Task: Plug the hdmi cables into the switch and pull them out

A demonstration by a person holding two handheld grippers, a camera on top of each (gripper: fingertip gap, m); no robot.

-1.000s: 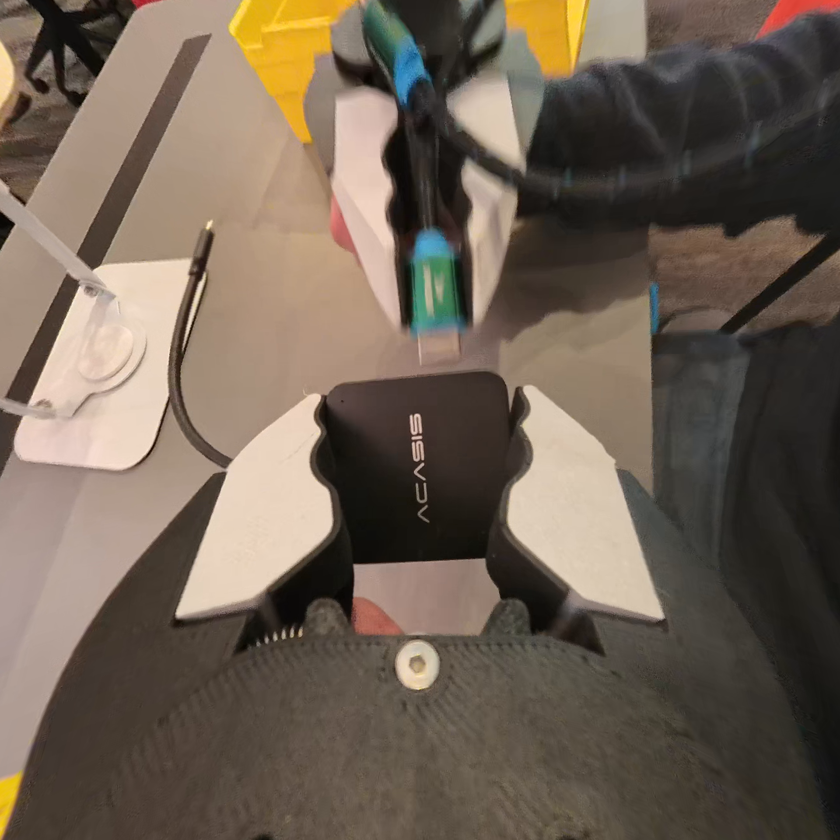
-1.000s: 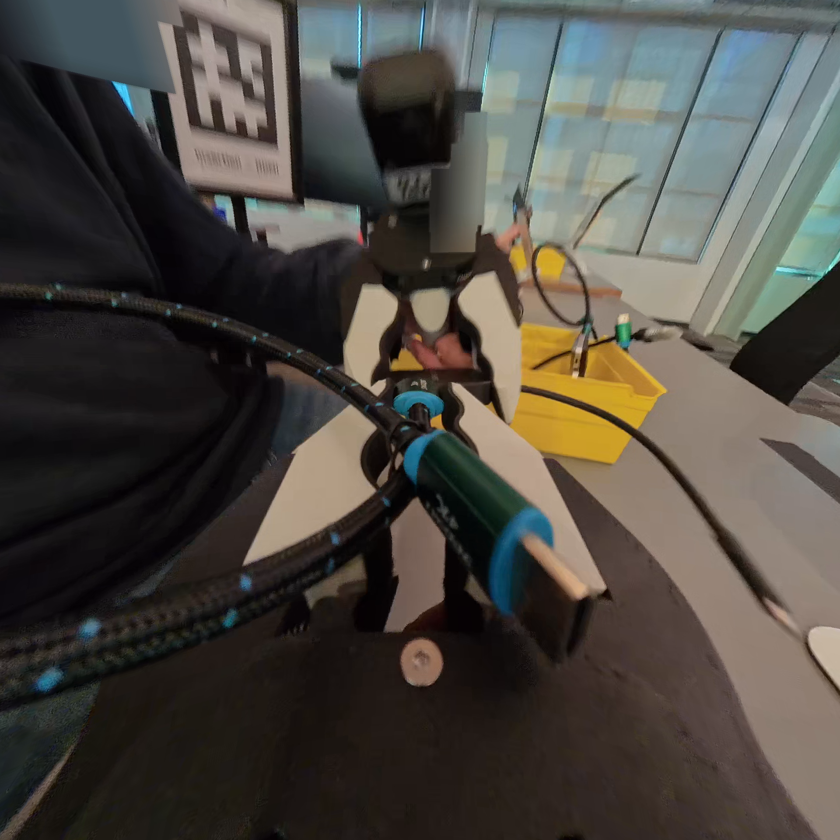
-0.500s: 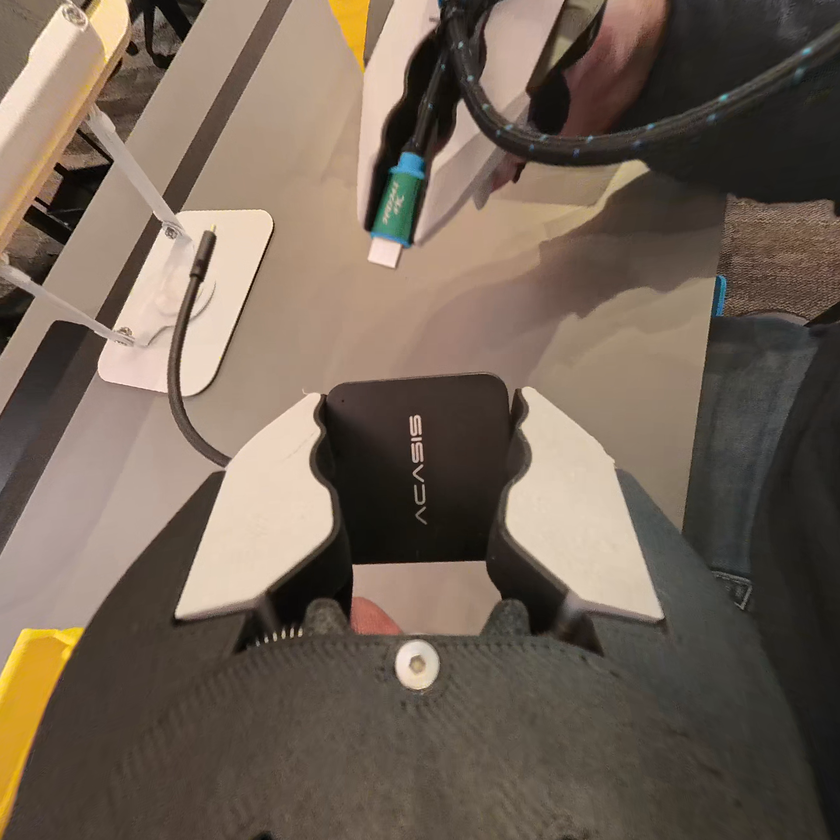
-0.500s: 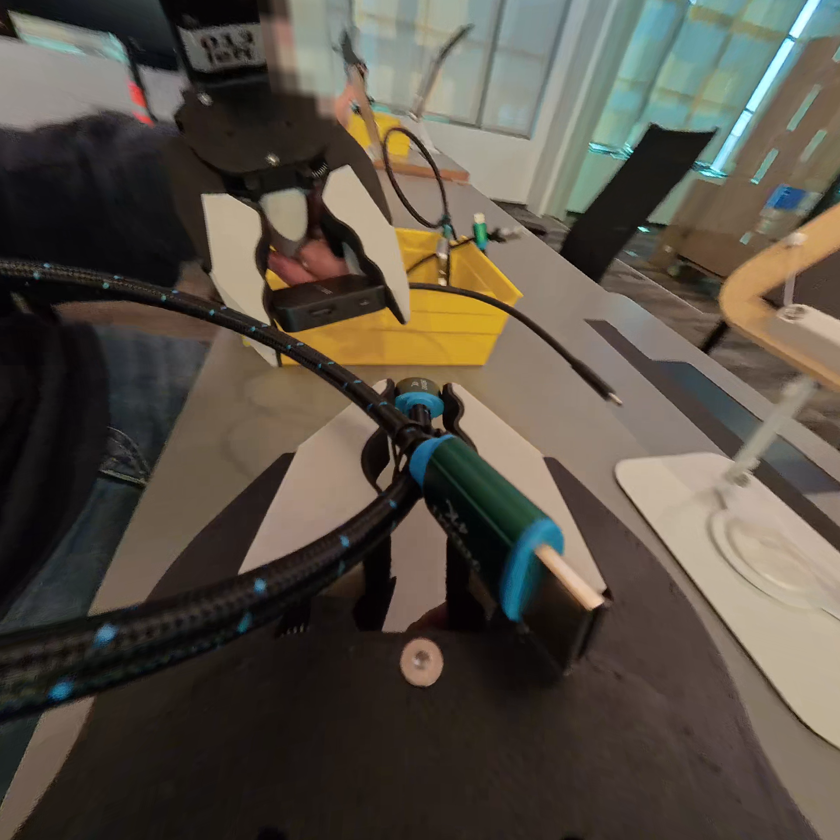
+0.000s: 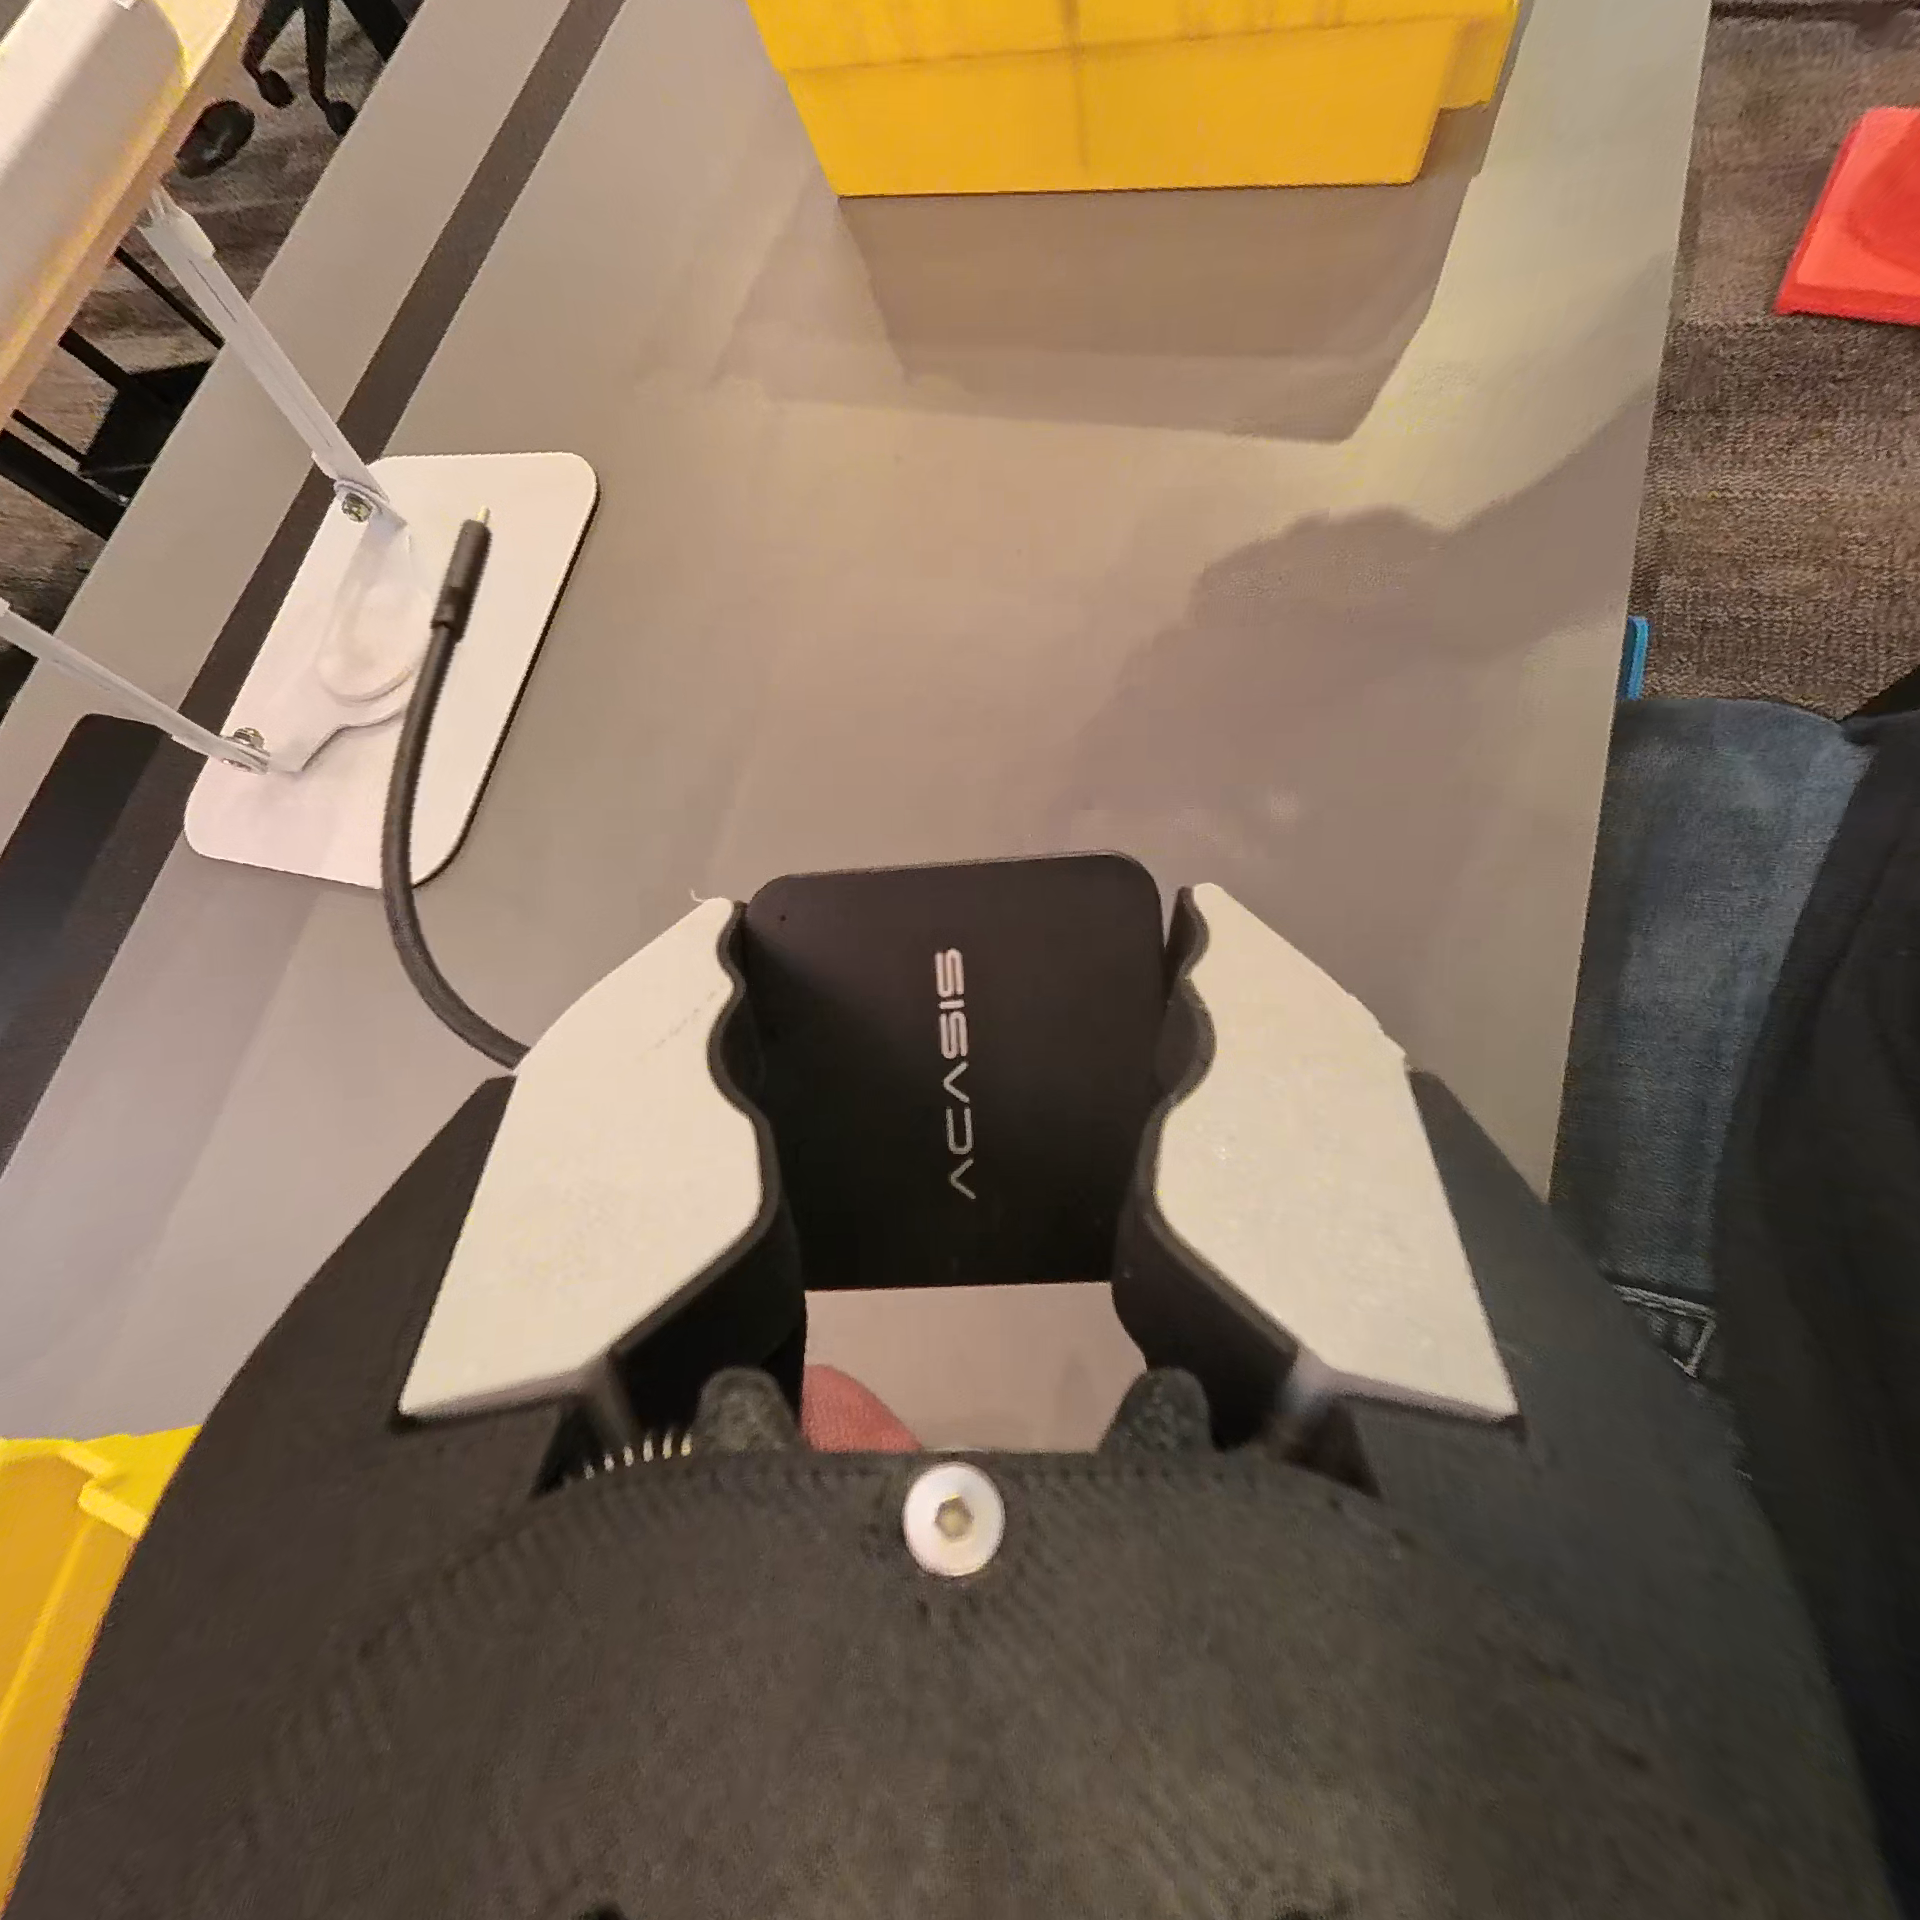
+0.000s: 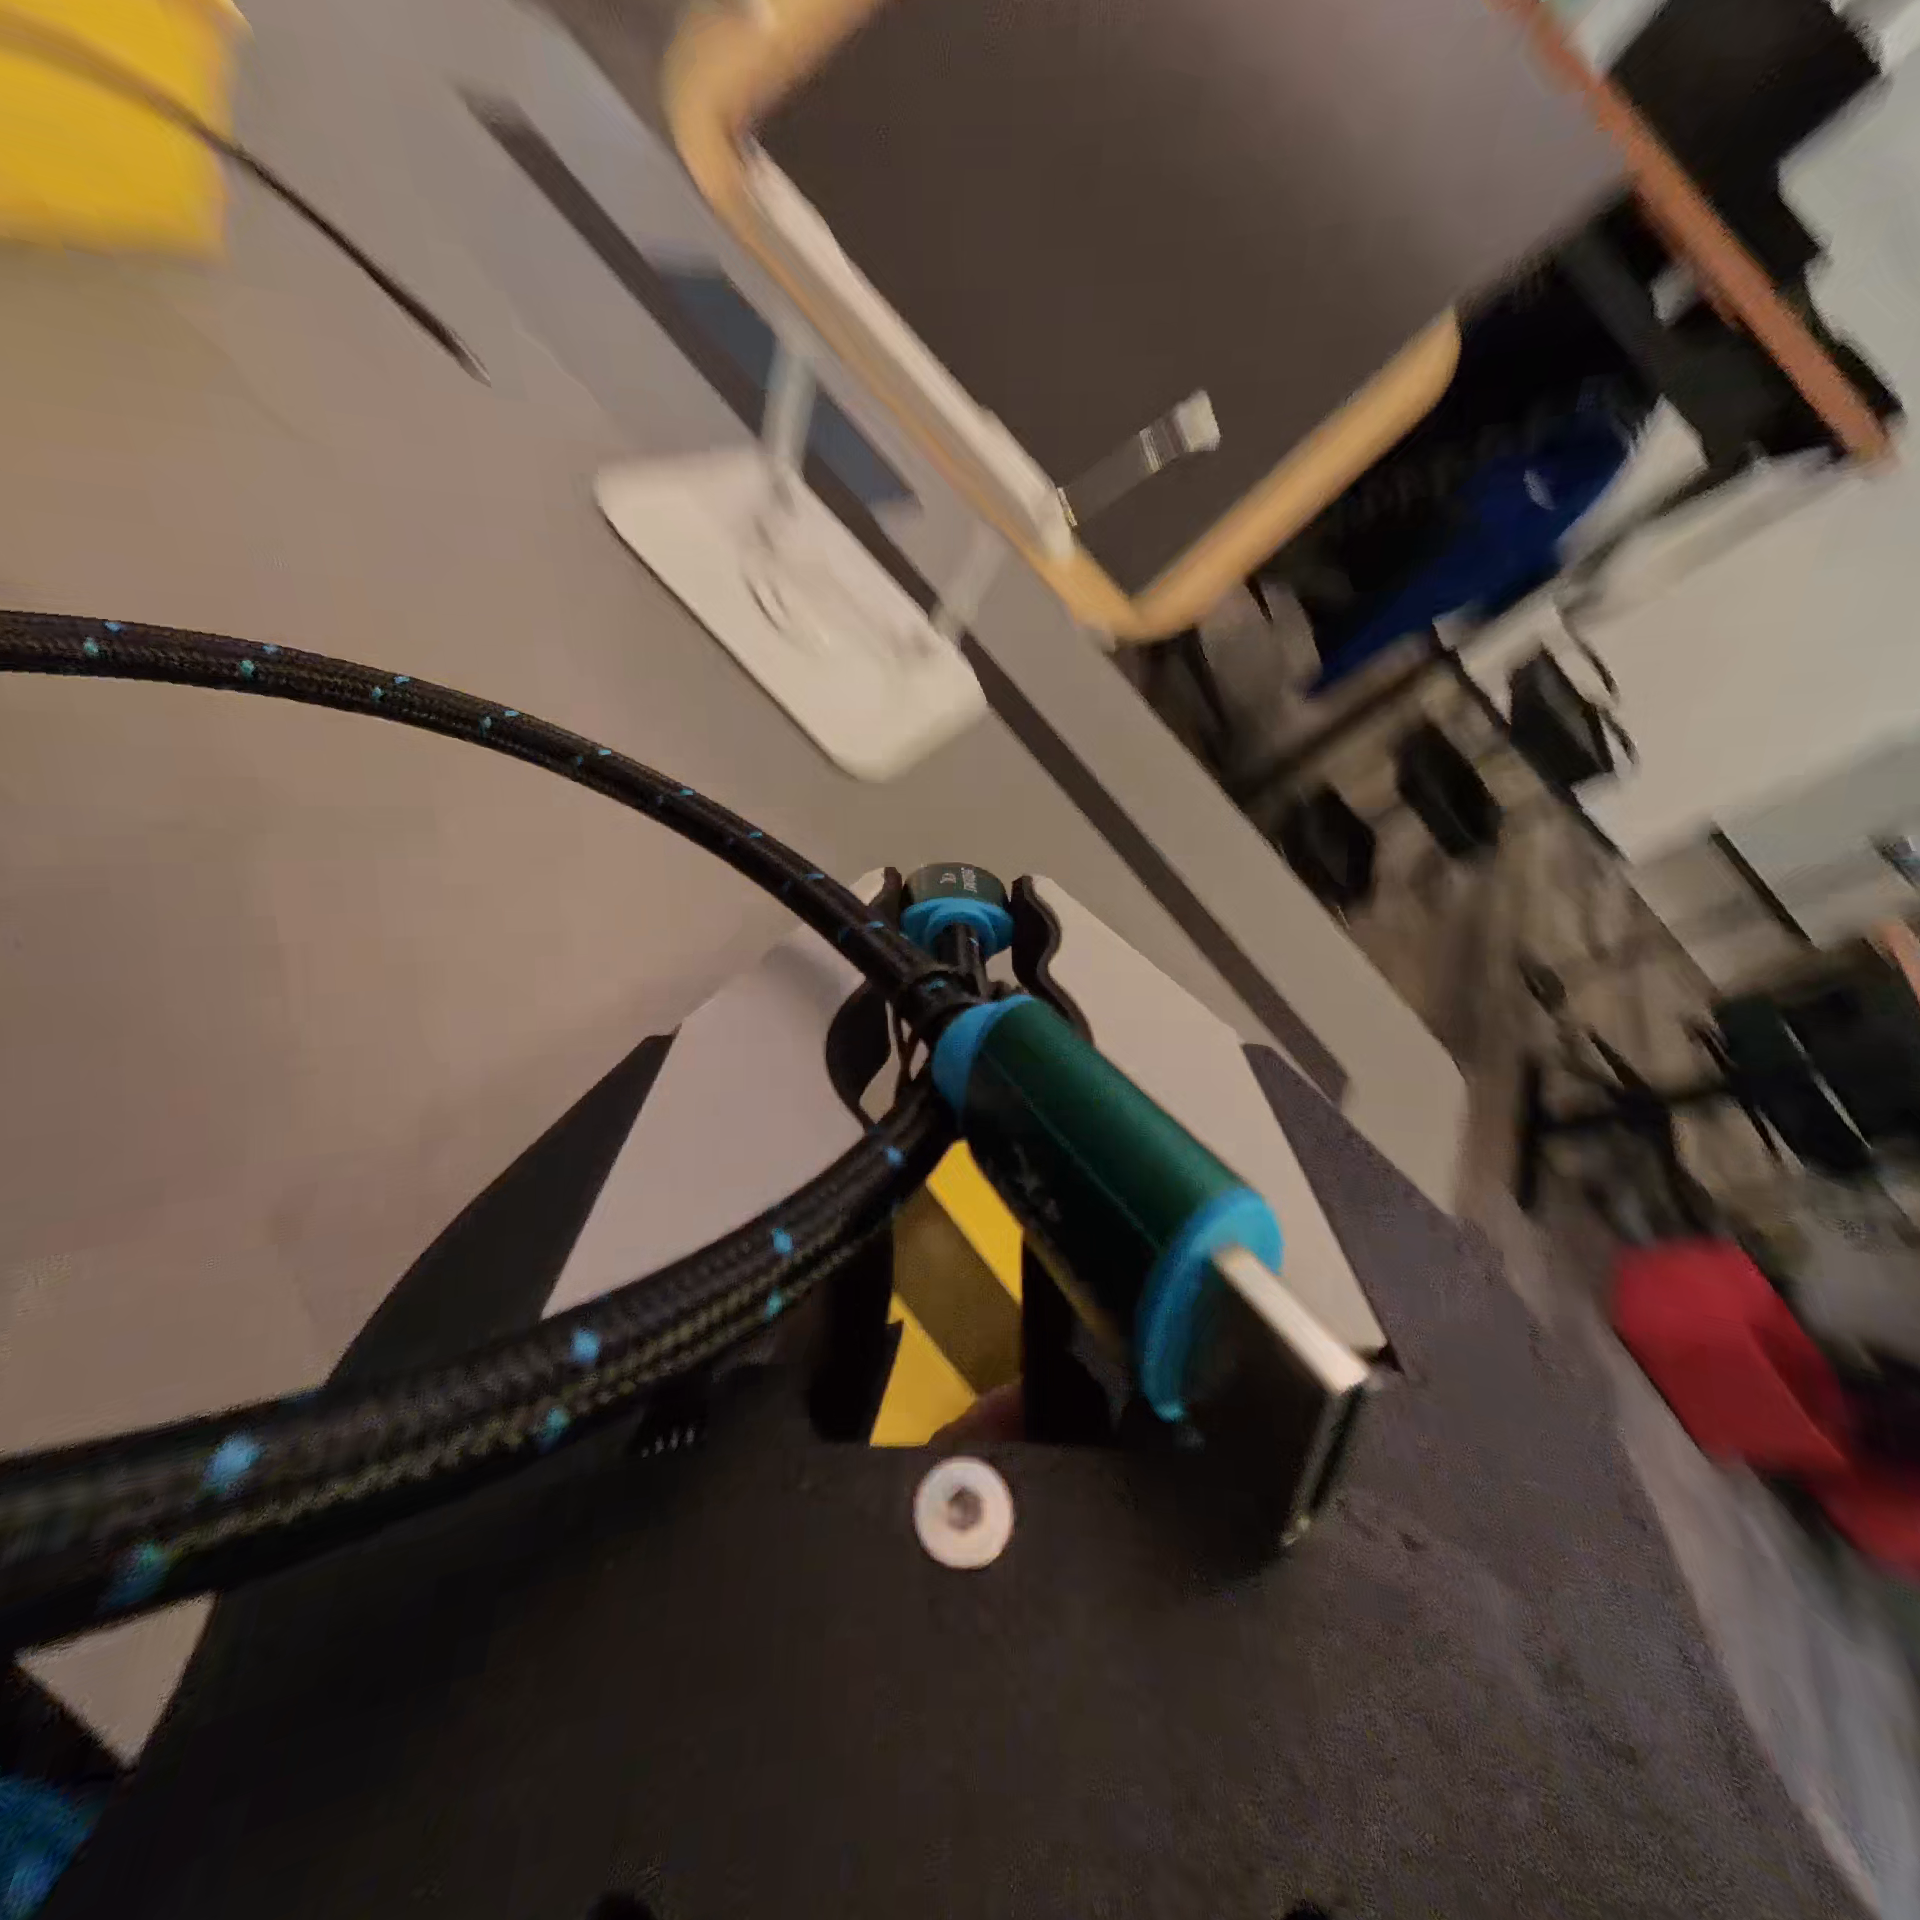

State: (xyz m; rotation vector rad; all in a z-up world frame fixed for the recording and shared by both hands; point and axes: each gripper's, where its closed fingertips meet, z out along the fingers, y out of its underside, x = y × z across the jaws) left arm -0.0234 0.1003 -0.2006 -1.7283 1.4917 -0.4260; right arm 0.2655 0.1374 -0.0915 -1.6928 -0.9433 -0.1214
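The flat black rectangular switch box with rounded corners [image 5: 951, 1070] sits clamped between the jaws of the left gripper [image 5: 956, 1039], held level above the grey table [image 5: 935, 623], its far edge pointing toward the yellow plastic bin [image 5: 1122, 94] at the table's far end. A thin black cable [image 5: 426, 727] runs off the switch's left side and curls onto the white flat stand base [image 5: 499, 582] left of it.

What has changed is the space ahead of the switch. A second ago the right gripper held a green plug just off the switch's far edge; half a second ago it had drawn back and to the left; now it is out of the left wrist view altogether, and only bare table lies between switch and bin.

The right gripper [image 6: 951, 914] has its jaws closed on the black braided HDMI cable with blue flecks [image 6: 499, 727], pinching it just behind a green metal plug with blue collars [image 6: 951, 888] that pokes out beyond the tips. The cable's other green plug [image 6: 1101, 1153] lies loose across the gripper body, near the lens. This view is heavily blurred and now faces the white stand base [image 6: 894, 717] and a wood-edged board [image 6: 1039, 499] instead of the switch.

No plug is in the switch. I judge the plug to be pulled out and being carried away, or else the right gripper is swinging round to line up again; the blur leaves that open.
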